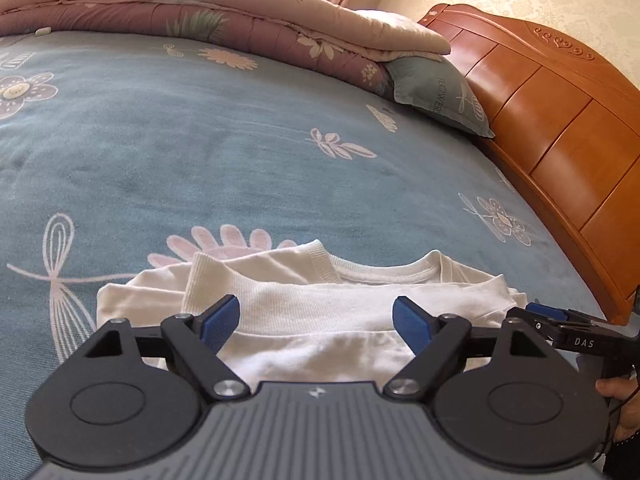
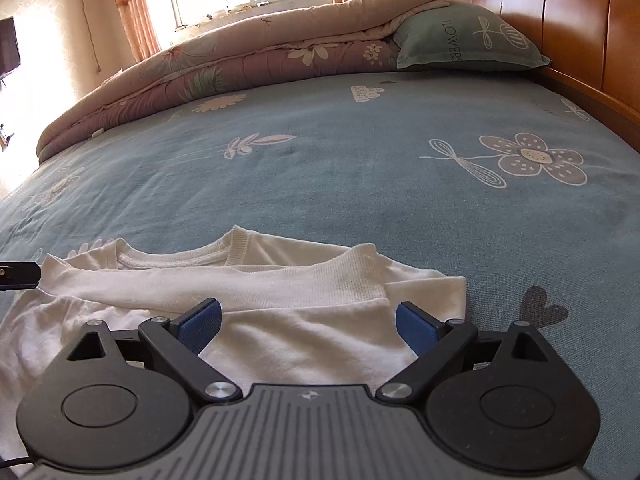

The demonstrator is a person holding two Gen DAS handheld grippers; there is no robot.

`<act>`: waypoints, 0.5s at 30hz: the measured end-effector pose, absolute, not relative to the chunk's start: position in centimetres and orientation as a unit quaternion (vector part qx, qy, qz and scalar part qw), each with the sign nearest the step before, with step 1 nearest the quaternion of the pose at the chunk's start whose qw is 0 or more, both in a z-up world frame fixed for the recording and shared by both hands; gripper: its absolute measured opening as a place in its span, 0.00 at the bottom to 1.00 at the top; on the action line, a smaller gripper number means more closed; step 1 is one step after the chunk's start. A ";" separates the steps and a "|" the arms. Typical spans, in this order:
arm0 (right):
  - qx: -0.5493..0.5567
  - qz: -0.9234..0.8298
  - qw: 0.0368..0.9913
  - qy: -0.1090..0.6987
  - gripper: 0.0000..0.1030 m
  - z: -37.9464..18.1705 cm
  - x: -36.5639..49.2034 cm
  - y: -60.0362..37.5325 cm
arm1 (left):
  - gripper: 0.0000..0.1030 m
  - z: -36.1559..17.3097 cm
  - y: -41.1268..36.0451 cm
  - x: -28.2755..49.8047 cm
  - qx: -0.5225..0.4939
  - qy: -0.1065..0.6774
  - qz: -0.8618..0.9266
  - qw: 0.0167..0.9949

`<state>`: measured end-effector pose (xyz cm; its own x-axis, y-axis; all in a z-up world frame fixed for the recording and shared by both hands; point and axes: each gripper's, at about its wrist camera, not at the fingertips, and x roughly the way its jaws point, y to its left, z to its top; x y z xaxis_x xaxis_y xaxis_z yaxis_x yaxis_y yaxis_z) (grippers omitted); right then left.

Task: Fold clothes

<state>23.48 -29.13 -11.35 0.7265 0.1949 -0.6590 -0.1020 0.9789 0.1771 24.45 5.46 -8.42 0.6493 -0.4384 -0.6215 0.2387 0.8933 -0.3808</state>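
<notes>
Folded quilt point(image 2: 224, 76) and pillow point(image 2: 468, 40) against headboard point(image 2: 560, 12).

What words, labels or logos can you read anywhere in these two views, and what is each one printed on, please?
"FLOWERS" runs down the grey-green pillow by the wooden headboard; in the left wrist view its last letter is hidden.
"DAS" is on the black body of the right hand-held gripper, seen at the left wrist view's right edge.
A small emblem on each hand-held gripper's grey housing is a symbol, not text.

Left hand-held gripper point(image 1: 316, 320) agape; right hand-held gripper point(image 2: 308, 326) agape.
</notes>
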 end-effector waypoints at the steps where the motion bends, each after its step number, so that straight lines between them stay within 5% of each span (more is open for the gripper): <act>1: 0.066 0.087 0.926 0.362 0.95 -11.4 23.6 -28.8 | 0.83 -8.3 5.5 24.5 -0.137 0.371 -0.192 0.898; 15: 0.024 0.134 0.925 0.354 1.00 -10.6 21.6 -25.6 | 0.84 -9.5 3.8 28.0 -0.137 0.385 -0.190 0.893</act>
<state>21.61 -25.62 -10.64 0.7129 0.2648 -0.6493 -0.2303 0.9630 0.1399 28.02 3.79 -9.48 0.6311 -0.4453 -0.6352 0.2340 0.8900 -0.3914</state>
